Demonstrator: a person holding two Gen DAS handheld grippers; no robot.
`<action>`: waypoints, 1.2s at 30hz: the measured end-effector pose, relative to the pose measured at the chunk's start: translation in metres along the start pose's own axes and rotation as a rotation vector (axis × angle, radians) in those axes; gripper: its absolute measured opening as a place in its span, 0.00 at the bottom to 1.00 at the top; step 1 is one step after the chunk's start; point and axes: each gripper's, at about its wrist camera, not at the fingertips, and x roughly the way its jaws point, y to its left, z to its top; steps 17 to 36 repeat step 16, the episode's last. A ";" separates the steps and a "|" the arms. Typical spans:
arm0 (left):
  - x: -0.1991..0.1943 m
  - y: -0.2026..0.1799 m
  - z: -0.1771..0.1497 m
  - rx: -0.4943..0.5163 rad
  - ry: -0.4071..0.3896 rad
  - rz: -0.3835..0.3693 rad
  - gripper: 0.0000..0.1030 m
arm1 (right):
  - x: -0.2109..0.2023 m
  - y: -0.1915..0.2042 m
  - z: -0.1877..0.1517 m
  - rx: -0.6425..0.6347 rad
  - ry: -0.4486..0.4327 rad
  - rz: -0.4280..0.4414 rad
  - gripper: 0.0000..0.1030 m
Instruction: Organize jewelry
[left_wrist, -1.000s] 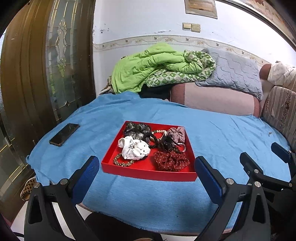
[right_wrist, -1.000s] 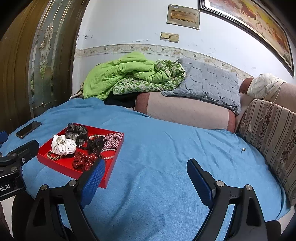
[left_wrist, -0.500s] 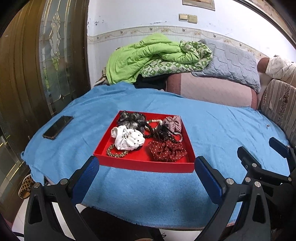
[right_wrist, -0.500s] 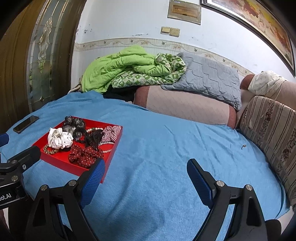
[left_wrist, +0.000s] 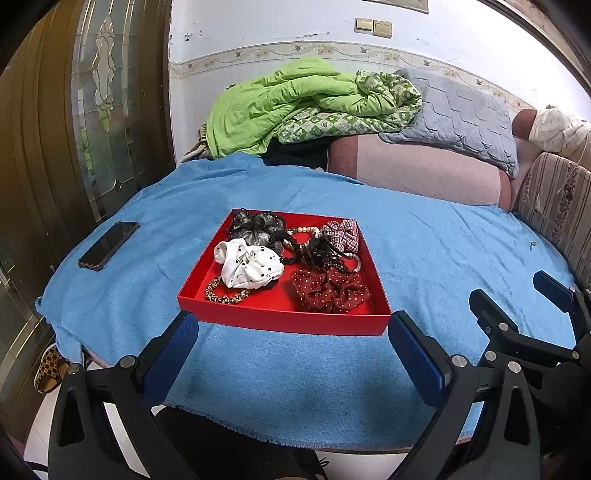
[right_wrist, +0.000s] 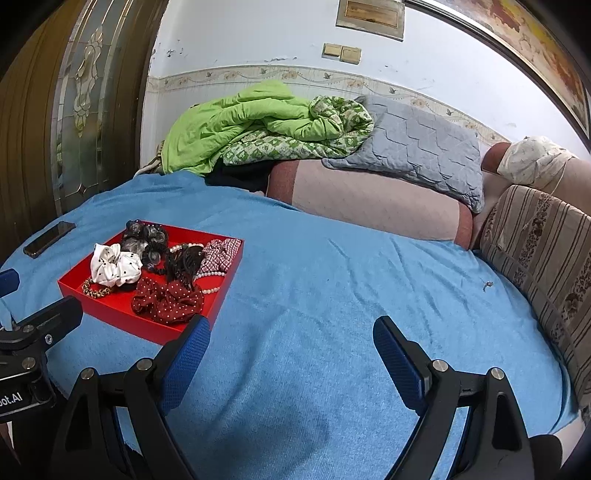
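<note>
A red tray (left_wrist: 280, 320) sits on a blue cloth and also shows in the right wrist view (right_wrist: 110, 308). It holds a white dotted scrunchie (left_wrist: 249, 263), a dark red dotted scrunchie (left_wrist: 328, 290), a grey-black scrunchie (left_wrist: 255, 224), a checked scrunchie (left_wrist: 341, 234), a leopard-print band (left_wrist: 225, 295), black hair ties (left_wrist: 325, 253) and a pearl bracelet (left_wrist: 356, 260). My left gripper (left_wrist: 291, 347) is open and empty, just in front of the tray. My right gripper (right_wrist: 291, 350) is open and empty over bare cloth, right of the tray.
A black phone (left_wrist: 109, 245) lies on the cloth left of the tray. Green bedding (left_wrist: 295, 99), a grey pillow (left_wrist: 458, 114) and a pink bolster (left_wrist: 413, 170) lie at the back. A striped cushion (right_wrist: 543, 251) is on the right. A glass-panelled door (left_wrist: 107, 110) stands on the left.
Both grippers have moved forward and slightly up toward the tray, which now sits higher and closer in both views. Both stay open and empty.
</note>
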 end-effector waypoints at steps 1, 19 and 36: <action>-0.001 0.000 0.000 0.000 -0.001 0.001 0.99 | 0.000 0.000 0.000 -0.001 0.000 0.000 0.90; 0.000 0.004 0.002 -0.009 0.008 0.024 0.99 | 0.003 0.006 -0.003 -0.005 0.019 0.001 0.90; 0.000 0.004 0.002 -0.009 0.008 0.024 0.99 | 0.003 0.006 -0.003 -0.005 0.019 0.001 0.90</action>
